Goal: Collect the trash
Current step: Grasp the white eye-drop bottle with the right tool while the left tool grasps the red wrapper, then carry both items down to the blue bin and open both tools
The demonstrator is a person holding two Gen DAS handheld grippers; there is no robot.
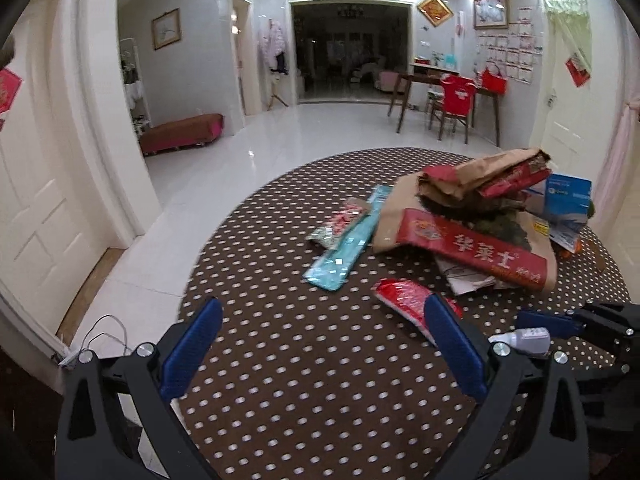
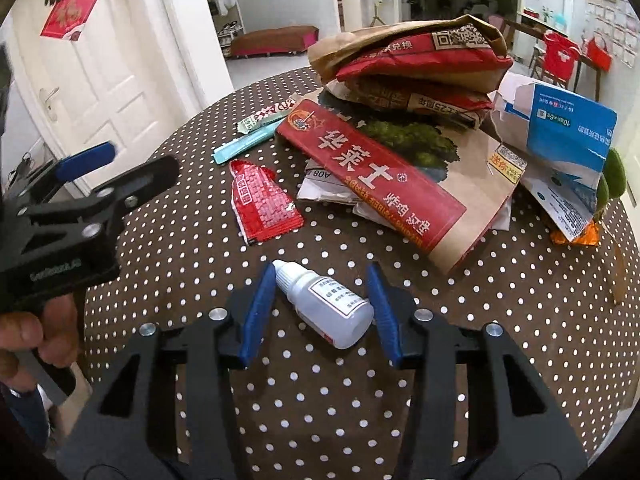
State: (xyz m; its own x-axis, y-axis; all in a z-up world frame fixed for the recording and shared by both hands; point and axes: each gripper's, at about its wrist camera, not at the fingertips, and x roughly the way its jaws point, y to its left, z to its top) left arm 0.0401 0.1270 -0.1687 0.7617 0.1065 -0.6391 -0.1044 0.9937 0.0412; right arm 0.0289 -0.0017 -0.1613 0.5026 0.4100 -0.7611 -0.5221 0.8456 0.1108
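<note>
A small white dropper bottle (image 2: 328, 304) lies slanted on the polka-dot tablecloth (image 2: 320, 392). My right gripper (image 2: 322, 272) has it between its blue pads, one at the cap and one at the base, both touching. My left gripper (image 1: 323, 302) hovers open over the cloth with nothing in it, just short of a red foil wrapper (image 1: 404, 296). Beyond lie a teal wrapper (image 1: 344, 248), a brown and red paper bag (image 2: 384, 184), crumpled bags (image 2: 412, 60) and a torn blue and white box (image 2: 560, 136). The left wrist view shows the bottle (image 1: 520, 338) in the right gripper (image 1: 540, 326).
A hand (image 2: 36, 332) holds the left gripper (image 2: 132, 164) at the table's left edge. A green object (image 2: 612, 176) and an orange wrapper (image 2: 576, 236) lie at the right rim. Beyond the round table are white tiled floor, a low red bench (image 1: 180, 132) and doors.
</note>
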